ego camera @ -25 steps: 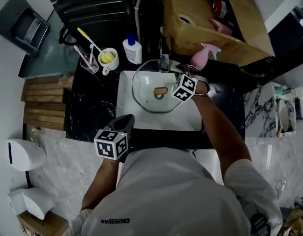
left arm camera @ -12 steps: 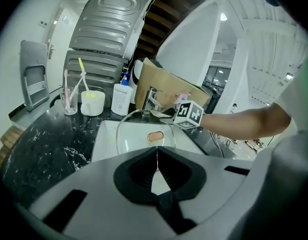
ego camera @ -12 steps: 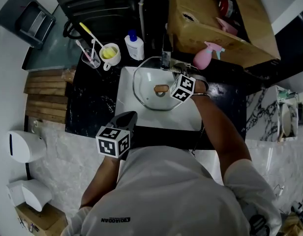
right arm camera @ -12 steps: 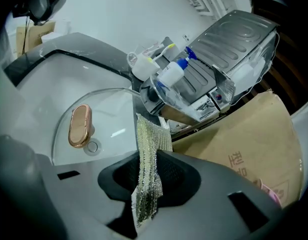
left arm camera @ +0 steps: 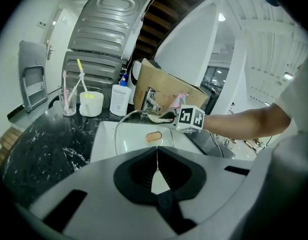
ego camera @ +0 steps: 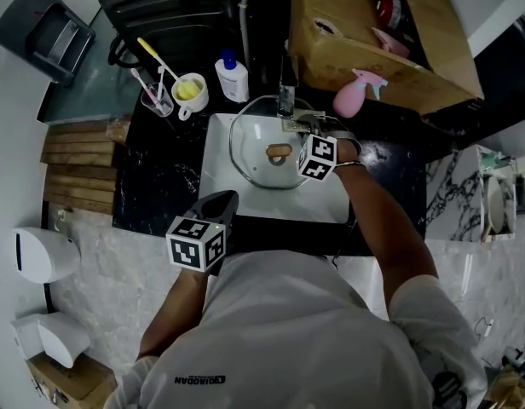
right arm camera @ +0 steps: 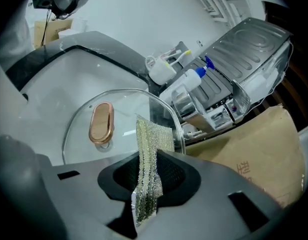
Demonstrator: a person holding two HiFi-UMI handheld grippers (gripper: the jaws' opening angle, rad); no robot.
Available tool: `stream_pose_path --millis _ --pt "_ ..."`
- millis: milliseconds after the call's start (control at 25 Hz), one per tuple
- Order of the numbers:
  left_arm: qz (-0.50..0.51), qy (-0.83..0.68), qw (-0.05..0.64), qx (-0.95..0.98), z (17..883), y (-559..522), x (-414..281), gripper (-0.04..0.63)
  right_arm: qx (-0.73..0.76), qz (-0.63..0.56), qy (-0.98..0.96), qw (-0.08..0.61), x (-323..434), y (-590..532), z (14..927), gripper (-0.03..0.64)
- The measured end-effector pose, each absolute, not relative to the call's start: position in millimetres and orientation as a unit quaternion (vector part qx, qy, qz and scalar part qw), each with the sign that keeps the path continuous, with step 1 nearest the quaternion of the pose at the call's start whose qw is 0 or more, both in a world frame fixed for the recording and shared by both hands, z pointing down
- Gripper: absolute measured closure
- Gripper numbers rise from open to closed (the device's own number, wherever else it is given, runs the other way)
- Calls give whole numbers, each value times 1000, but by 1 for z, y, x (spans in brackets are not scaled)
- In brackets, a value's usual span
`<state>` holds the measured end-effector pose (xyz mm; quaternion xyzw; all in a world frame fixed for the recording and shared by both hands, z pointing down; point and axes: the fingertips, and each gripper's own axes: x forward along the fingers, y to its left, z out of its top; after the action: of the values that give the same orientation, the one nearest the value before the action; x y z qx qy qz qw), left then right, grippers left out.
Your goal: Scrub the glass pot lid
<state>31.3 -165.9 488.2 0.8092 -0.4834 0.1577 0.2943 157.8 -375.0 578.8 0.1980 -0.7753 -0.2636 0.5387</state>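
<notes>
Glass pot lid [ego camera: 250,156] in white sink [ego camera: 213,196]. Right gripper [right arm camera: 146,179] pinches scouring cloth [right arm camera: 149,154] at lid's rim beside faucet [ego camera: 285,100]. Left gripper [left arm camera: 156,164] pressed together, empty, at counter's front edge. Bottle [ego camera: 233,79] and mug [ego camera: 189,95] behind the sink.

Right claw [ego camera: 304,132], cloth [ego camera: 293,125] gripped, over glass lid [ego camera: 252,165].

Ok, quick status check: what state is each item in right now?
glass pot lid: in the sink, handle up
scrub cloth: clamped, sticking out over the lid
right gripper: shut on the scrub cloth
left gripper: shut, empty, at the sink's near edge
white bottle: upright, cap on
</notes>
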Motion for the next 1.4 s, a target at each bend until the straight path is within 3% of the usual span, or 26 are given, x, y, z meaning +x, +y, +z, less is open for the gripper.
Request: stream_pose_path --millis 520,1400 --pt "161 -460 288 824 488 -159 39 580 152 -275 -777 545 162 -335 593 523" --pt "171 -412 286 848 493 -155 52 580 202 -200 -766 576 198 -290 626 523"
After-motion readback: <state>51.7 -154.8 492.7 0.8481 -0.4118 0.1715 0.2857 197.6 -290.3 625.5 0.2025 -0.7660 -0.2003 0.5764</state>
